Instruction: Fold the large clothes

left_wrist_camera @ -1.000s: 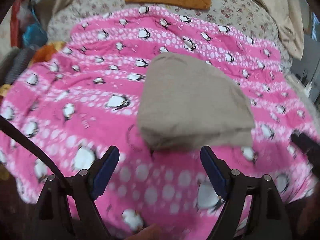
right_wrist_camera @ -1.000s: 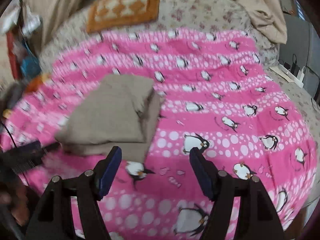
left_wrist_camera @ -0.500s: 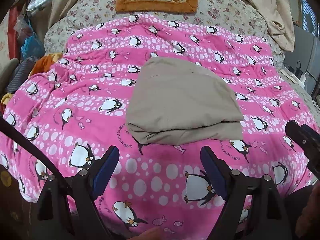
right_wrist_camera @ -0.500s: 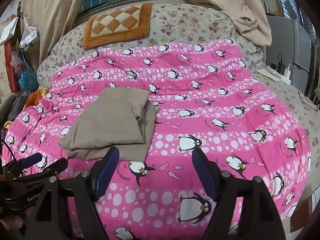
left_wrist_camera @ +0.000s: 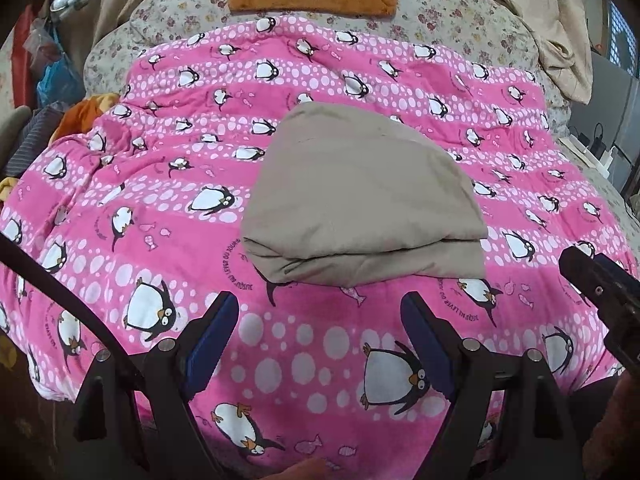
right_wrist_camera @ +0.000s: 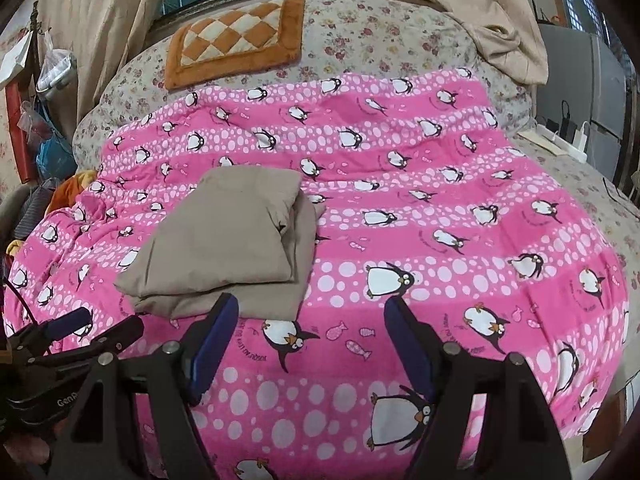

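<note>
Both grippers hang with jaws apart and empty, left gripper [left_wrist_camera: 320, 336] and right gripper [right_wrist_camera: 308, 336], likely because folding looks finished. Beyond, at 12 o'clock, the tan garment [left_wrist_camera: 360, 200] lies folded in layers on the pink penguin blanket [right_wrist_camera: 440, 240].

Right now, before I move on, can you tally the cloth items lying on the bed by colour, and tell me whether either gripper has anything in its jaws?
Beige folded garment: 1
Pink penguin-print blanket: 1
Orange-and-cream checkered cushion: 1
Floral bedspread: 1
Total: 4
Left gripper and right gripper: jaws open, holding nothing.
</note>
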